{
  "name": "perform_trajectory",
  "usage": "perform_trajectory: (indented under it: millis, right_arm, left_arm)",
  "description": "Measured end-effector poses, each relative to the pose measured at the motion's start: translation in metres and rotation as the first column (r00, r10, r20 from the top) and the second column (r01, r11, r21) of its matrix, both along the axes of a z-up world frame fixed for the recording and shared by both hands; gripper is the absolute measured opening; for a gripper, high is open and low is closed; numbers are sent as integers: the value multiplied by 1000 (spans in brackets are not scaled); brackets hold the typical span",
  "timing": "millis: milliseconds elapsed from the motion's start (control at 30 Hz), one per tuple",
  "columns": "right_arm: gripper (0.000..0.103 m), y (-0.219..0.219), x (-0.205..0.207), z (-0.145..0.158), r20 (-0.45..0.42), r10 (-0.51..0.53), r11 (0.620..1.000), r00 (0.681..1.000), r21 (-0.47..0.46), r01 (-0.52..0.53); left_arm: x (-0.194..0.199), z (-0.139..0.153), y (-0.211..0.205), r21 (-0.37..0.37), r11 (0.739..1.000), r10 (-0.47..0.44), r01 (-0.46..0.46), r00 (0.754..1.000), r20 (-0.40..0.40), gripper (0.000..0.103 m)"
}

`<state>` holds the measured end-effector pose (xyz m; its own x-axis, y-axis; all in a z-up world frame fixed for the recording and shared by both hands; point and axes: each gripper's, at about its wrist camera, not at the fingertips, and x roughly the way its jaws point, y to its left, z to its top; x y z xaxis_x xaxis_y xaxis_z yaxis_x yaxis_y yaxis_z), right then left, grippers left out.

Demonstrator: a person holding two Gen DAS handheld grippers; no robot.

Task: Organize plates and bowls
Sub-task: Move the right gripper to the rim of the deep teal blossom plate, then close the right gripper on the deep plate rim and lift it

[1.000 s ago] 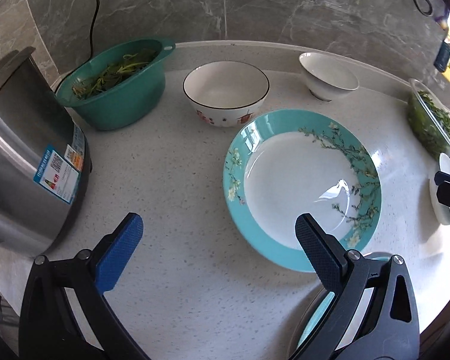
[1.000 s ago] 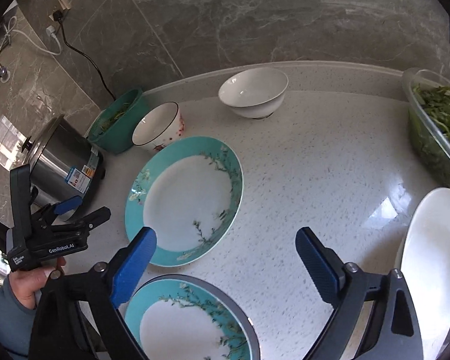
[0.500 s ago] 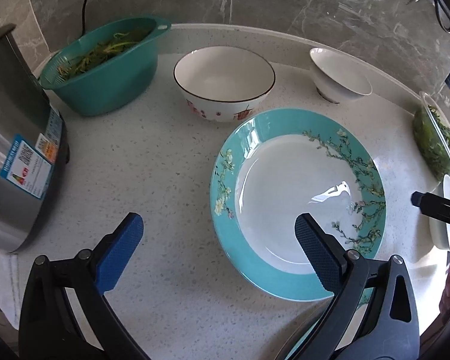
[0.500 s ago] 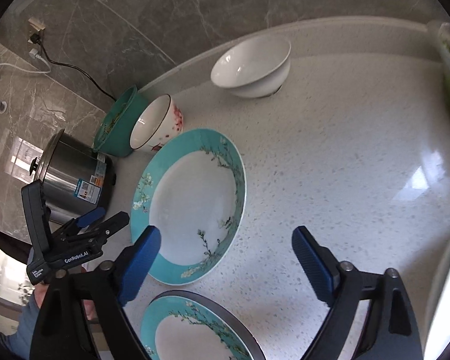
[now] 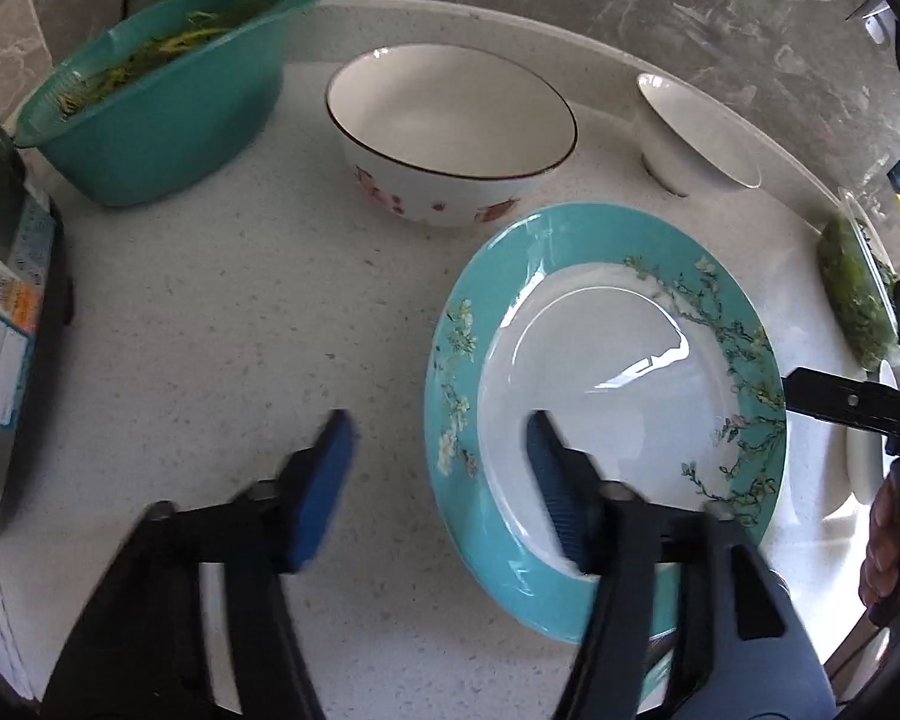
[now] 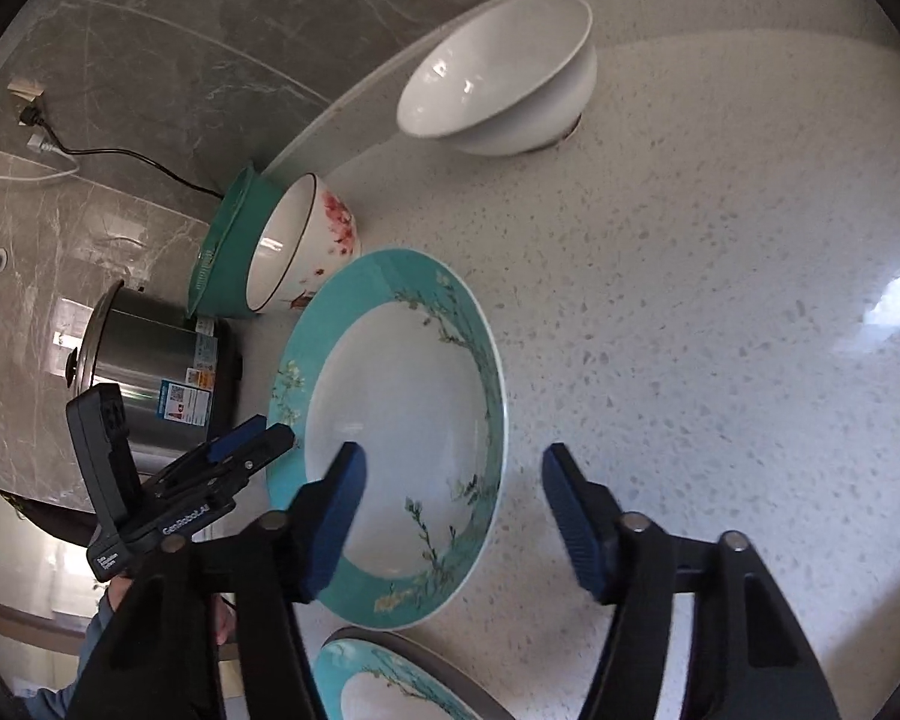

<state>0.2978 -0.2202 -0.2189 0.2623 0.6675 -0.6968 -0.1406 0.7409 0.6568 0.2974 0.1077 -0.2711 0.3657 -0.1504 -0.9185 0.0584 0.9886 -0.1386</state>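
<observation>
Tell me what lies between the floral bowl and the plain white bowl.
Only bare speckled countertop lies between the floral bowl and the plain white bowl; the left wrist view shows it.

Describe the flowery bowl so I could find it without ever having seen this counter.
Start at the steel rice cooker on the speckled countertop; behind it stands a teal colander of greens. The bowl sits right beside that colander, just behind the teal-rimmed plate. Unlike the plain white bowl, it has a dark rim and red flowers outside.
</observation>
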Motion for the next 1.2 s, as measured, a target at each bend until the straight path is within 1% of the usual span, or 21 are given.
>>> perform_trajectory:
  millis: [33,67,133,200,233,267,300,333,367,433,500,667,800,933,1000,1133,1200]
  right_arm:
    - [52,1,2,-2,-6,6,1000,1000,4,-6]
    - [49,2,3,-4,-13,10,1000,1000,9,-10]
    - [43,4,6,-9,-29,15,1000,999,14,-14]
    - [39,6,8,-14,-47,21,1000,999,22,-20]
    - [38,8,9,-16,-55,27,999,998,22,-26]
    - [37,9,9,-18,-61,32,999,998,17,-31]
    - [33,11,10,-20,-66,34,999,997,13,-33]
    - [27,12,10,-21,-67,34,999,997,15,-33]
    - [24,13,10,-21,-68,32,999,997,11,-31]
    - [14,12,11,-22,-58,16,1000,998,-5,-16]
    - [11,9,11,-25,-62,5,1000,998,4,-5]
    - [13,10,8,-24,-55,5,1000,998,-17,-6]
    - [14,10,9,-26,-74,11,1000,997,-10,-12]
    - [14,12,8,-24,-59,12,1000,998,-27,-14]
    - [13,13,8,-24,-48,15,999,999,-39,-17]
    - [13,15,4,-19,-24,22,995,999,-99,-25]
    - [13,15,2,-19,-26,27,994,999,-104,-30]
  left_arm:
    - [2,-2,0,-5,1000,-5,5,1000,-6,39]
    - [4,-5,-1,-11,1000,-11,10,1000,-13,37]
    - [7,-10,-1,-36,999,-15,15,1000,-25,36]
    - [9,-18,0,-72,997,-18,15,999,-45,31]
    - [10,-18,1,-76,997,-19,16,999,-38,31]
    - [12,-18,1,-77,997,-23,20,999,-39,31]
    - [13,-18,1,-74,997,-26,23,999,-41,27]
    - [14,-19,0,-69,997,-30,27,999,-42,22]
    - [14,-19,0,-62,998,-32,30,999,-38,20]
    - [14,-18,-1,-42,998,-40,38,999,-32,20]
    - [12,-17,-2,-36,999,-40,39,999,-28,20]
    - [13,-15,-3,-33,999,-40,39,999,-29,20]
    - [17,-17,-8,-30,998,-48,47,998,-29,20]
    - [16,-18,-7,-32,998,-51,50,998,-27,20]
    - [13,-17,-8,-34,998,-57,56,998,-25,20]
    - [7,-14,-13,-25,997,-67,67,998,-17,20]
    - [5,-10,-15,-18,998,-67,67,998,-8,20]
